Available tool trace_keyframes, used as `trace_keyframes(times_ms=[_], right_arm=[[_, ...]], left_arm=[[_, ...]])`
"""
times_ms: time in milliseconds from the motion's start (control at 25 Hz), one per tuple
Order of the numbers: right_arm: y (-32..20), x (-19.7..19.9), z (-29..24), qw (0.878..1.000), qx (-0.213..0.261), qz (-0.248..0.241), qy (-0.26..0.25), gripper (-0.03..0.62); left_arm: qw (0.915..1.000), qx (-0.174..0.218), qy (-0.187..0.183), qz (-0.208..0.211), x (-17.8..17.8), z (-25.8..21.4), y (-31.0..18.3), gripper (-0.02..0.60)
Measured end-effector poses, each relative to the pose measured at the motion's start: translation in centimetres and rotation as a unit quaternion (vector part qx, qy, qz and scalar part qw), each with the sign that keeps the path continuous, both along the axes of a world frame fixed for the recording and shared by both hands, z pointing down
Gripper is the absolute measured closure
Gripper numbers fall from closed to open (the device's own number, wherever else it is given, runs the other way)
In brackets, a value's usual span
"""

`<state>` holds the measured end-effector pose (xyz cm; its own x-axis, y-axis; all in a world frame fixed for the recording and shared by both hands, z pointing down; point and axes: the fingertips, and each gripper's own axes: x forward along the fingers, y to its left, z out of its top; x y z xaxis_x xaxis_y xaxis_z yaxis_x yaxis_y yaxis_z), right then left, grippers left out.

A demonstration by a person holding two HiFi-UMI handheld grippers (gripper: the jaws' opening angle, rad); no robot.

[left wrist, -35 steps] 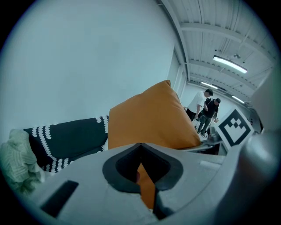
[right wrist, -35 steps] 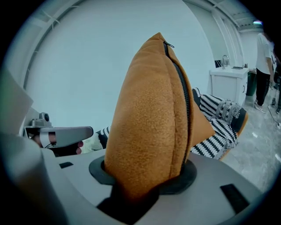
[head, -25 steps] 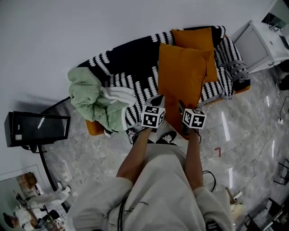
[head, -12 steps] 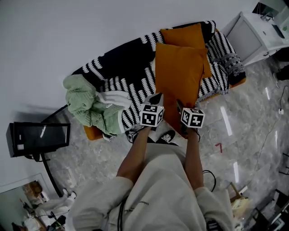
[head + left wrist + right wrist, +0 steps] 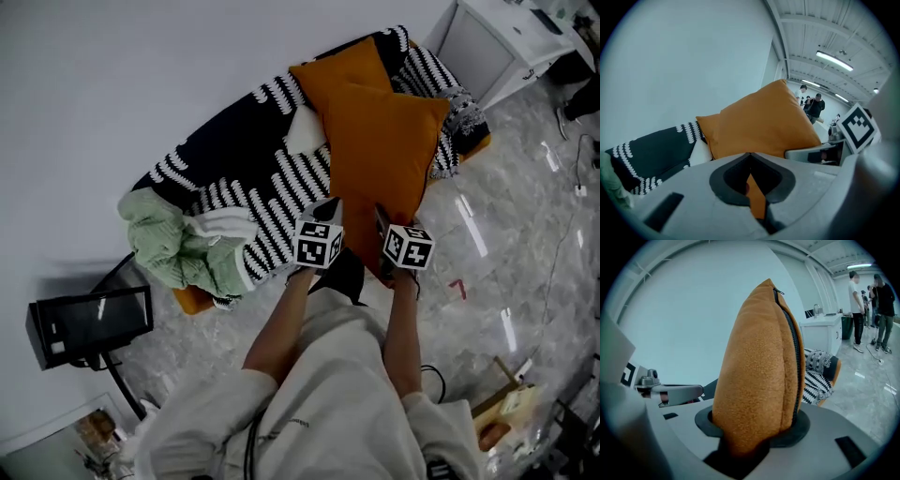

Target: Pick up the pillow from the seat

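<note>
An orange pillow (image 5: 380, 155) hangs in front of the sofa seat (image 5: 281, 178), gripped at its lower end from both sides. My left gripper (image 5: 330, 211) is shut on a thin corner of the orange pillow (image 5: 761, 124), which shows between its pads. The right gripper (image 5: 380, 223) is shut on the thick zipped edge of the pillow (image 5: 759, 371), which fills its jaws. A second orange pillow (image 5: 337, 70) leans at the sofa's back. In the left gripper view the right gripper (image 5: 825, 152) shows beside the pillow.
A black-and-white patterned throw (image 5: 234, 141) covers the sofa, with a green blanket (image 5: 164, 239) and white cloth (image 5: 220, 225) heaped at its left end. A white cabinet (image 5: 487, 37) stands right of the sofa, a black screen on a stand (image 5: 89, 323) at left. People (image 5: 869, 301) stand far off.
The pillow has come up off the seat with both grippers and now tilts to the right across the second pillow. The head view has swung, shifting the sofa up and left.
</note>
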<state>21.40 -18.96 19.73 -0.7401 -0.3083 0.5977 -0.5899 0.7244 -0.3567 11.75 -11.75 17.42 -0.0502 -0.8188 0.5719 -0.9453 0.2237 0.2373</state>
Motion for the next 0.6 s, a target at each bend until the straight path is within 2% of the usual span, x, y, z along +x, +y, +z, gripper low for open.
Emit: trace_keyframes(times_ms=[400,600], right_arm=[[-11.9,7.1,-0.6,0.996,0.009,0.085,0.009,0.384],[-17.5,8.5,-0.8,0.994,0.004,0.107,0.012,0.385]], left_arm=[[0.9983,0.005,0.015,0.056,3.9,-0.2,-12.9,0.573],[0.9975,0.006,0.019,0.068,4.4,-0.8,-19.1,0.572]])
